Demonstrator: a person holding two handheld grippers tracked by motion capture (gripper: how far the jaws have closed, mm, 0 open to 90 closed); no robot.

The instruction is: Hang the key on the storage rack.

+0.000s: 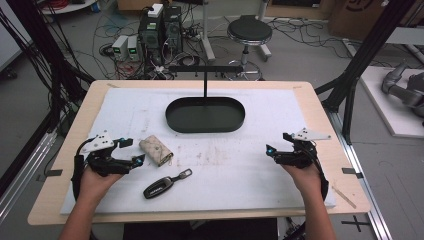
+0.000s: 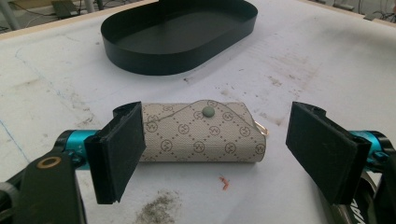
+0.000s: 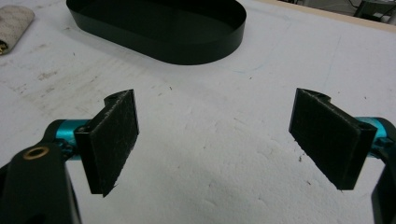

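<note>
A beige patterned key pouch (image 1: 156, 150) lies on the white mat, left of centre. My left gripper (image 1: 132, 151) is just left of it and open. In the left gripper view the pouch (image 2: 201, 135) lies flat just beyond the two pads (image 2: 119, 149), in line with the gap and touching neither. A black car key fob (image 1: 159, 187) with a strap lies nearer the front edge. A black oval tray (image 1: 176, 125) sits empty at the back centre. My right gripper (image 1: 276, 145) is open over bare mat at the right, its own view showing nothing between its fingertips (image 3: 224, 144).
A black T-shaped stand (image 1: 205, 75) rises behind the tray. The white mat (image 1: 240, 170) covers a wooden table (image 1: 345, 200). The tray wall (image 3: 201, 51) lies ahead of the right gripper, and the pouch (image 3: 14, 23) at far left.
</note>
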